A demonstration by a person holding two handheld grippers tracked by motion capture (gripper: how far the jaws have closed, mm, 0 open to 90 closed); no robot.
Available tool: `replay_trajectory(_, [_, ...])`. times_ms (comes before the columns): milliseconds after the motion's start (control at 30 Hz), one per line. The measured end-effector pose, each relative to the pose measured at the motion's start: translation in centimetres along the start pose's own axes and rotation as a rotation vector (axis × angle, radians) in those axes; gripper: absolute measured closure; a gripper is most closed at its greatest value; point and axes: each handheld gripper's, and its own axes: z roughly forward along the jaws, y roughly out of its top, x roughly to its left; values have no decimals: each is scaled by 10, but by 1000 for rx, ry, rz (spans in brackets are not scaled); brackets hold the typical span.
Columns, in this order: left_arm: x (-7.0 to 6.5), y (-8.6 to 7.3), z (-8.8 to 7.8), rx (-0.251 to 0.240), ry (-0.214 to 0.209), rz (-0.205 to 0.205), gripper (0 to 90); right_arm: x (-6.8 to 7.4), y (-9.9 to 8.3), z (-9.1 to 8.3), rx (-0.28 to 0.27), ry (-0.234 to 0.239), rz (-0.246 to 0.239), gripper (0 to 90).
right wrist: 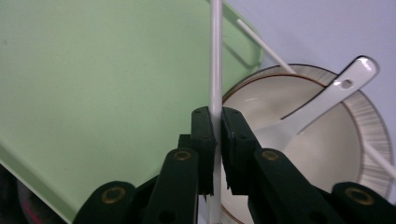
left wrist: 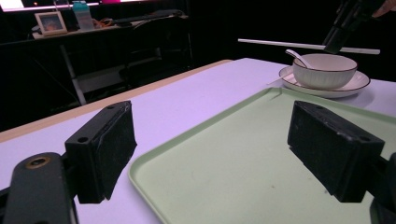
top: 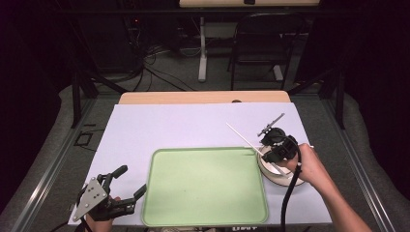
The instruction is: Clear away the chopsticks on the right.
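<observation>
the right gripper [right wrist: 215, 135] pinches a white chopstick [right wrist: 215, 56] between its fingers above a white bowl [top: 275, 171] holding a spoon [right wrist: 317, 105]. at 3 o'clock of the green tray [top: 205, 186], the bowl sits on the surface. the left gripper [top: 129, 182], fingers spread, rests at the tray's 8 o'clock.

Chopstick [right wrist: 215, 56] runs off top edge in right gripper view, lower end hidden betw. jaws. Second chopstick [right wrist: 266, 46] partly hidden behind bowl [right wrist: 322, 140]. Plate [top: 270, 176] mostly covered by right gripper [top: 276, 151] and hand in high view.
</observation>
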Motion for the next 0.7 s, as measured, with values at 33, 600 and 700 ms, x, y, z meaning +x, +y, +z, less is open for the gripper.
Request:
replay_trajectory(33, [0,0,0,-3,0,0,152,5,-3,3,-7,6,8,839])
replay_trajectory(600, [0,0,0,1,-2,0,152,29,-25,36,14,71,87,839])
replay_trajectory(700, [0,0,0,0,-2,0,152,31,-27,41,-17,80,109,839])
